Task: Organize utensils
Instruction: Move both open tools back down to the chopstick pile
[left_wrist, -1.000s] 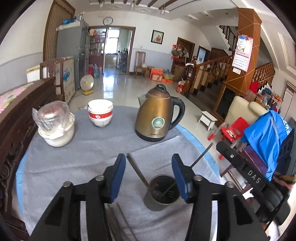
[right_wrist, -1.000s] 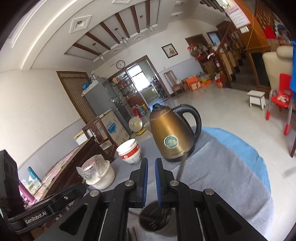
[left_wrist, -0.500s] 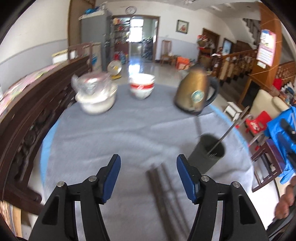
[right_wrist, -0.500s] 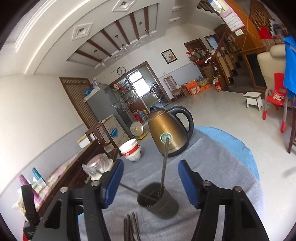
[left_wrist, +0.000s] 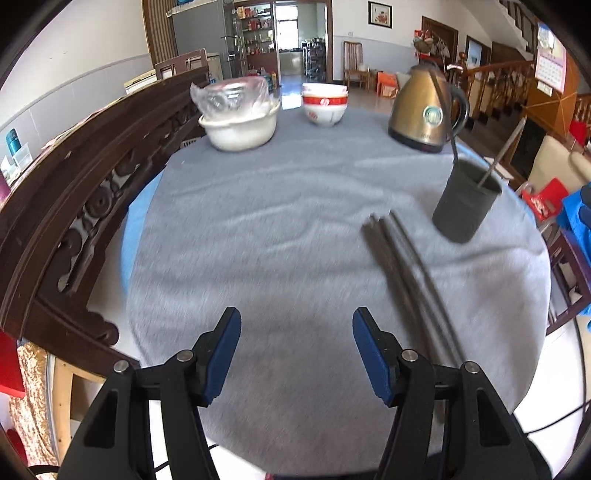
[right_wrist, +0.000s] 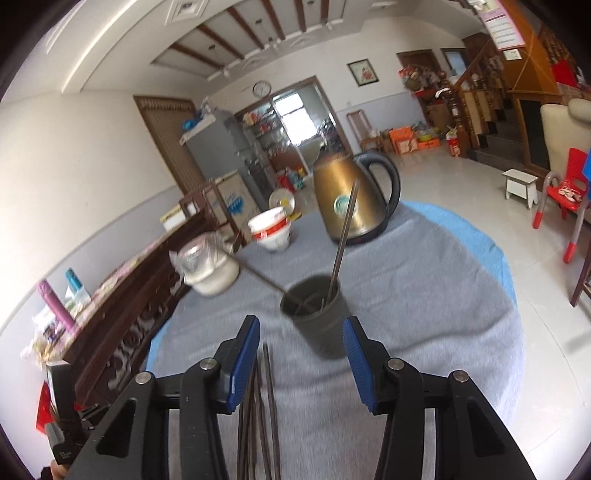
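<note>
On the grey-clothed surface (left_wrist: 258, 229), a bundle of loose chopsticks (left_wrist: 408, 269) is lying at about one o'clock of the left gripper (left_wrist: 296, 356), beside its right finger, while a dark holder cup (left_wrist: 466, 201) with two chopsticks leaning in it is standing farther off at two o'clock. From the right gripper (right_wrist: 301, 363), the cup (right_wrist: 318, 319) is sitting at twelve o'clock just beyond the fingertips, and the loose chopsticks (right_wrist: 264, 406) are running under its left finger at about seven o'clock. Both pairs of fingers are standing wide apart, gripping and touching nothing.

I can read nothing for sure: the kettle's (left_wrist: 424, 110) round badge, bowl's (left_wrist: 325, 105) red band and wall calendar (left_wrist: 550, 66) are too blurred.
</note>
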